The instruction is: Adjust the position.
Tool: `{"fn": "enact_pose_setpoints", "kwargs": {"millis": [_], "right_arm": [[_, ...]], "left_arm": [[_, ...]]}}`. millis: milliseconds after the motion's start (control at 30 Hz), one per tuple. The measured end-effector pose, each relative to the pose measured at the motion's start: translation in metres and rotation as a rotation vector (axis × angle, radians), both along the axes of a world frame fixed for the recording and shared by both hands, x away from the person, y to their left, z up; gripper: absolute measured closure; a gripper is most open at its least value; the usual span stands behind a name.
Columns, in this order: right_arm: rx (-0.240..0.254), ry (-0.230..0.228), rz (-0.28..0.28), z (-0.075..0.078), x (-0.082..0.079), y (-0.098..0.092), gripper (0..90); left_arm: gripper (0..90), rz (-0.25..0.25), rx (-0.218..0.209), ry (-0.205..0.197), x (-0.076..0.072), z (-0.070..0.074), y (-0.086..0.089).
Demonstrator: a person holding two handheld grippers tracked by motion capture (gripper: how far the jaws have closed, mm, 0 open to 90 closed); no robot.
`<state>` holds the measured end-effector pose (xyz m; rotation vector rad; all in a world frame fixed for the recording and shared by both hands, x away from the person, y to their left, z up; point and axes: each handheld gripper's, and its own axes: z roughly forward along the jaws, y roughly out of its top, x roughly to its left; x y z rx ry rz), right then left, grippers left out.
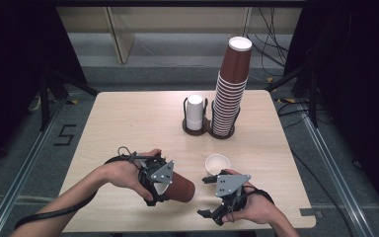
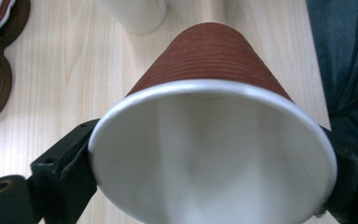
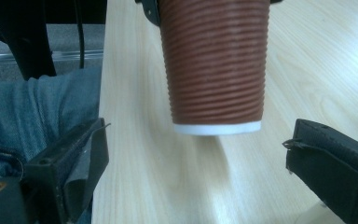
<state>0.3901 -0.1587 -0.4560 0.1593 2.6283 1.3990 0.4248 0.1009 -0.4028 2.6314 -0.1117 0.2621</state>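
A brown ribbed paper cup (image 1: 180, 187) lies level above the table's front, base pointing right. My left gripper (image 1: 162, 186) is shut on its rim. In the left gripper view the black jaws press both sides of the cup's white mouth (image 2: 209, 154), and the gripper (image 2: 209, 182) looks into it. My right gripper (image 1: 203, 196) stands open just right of the cup's base. In the right gripper view the cup (image 3: 214, 65) hangs ahead with its white base ring toward me, and the gripper (image 3: 200, 158) has nothing between its pads.
A small white cup (image 1: 217, 163) stands upright just beyond the right gripper. At the back, a two-ring holder (image 1: 208, 129) carries an upturned white cup (image 1: 195, 112) and a tall stack of brown cups (image 1: 229, 91). The table's front edge (image 1: 177, 228) is close.
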Motion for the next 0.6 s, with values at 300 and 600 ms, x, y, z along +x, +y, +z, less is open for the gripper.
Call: {"fn": "enact_pose_setpoints", "kwargs": {"millis": [300,600], "right_arm": [[-0.024,-0.011,-0.034,0.004,0.002,0.013,5.6],[-0.038,-0.034,-0.046,0.011,0.008,0.030,7.0]], "left_arm": [[8.0,-0.003,0.061,-0.008,0.003,0.001,-0.001],[8.0,-0.017,0.104,-0.029,0.004,0.005,-0.006]]}}
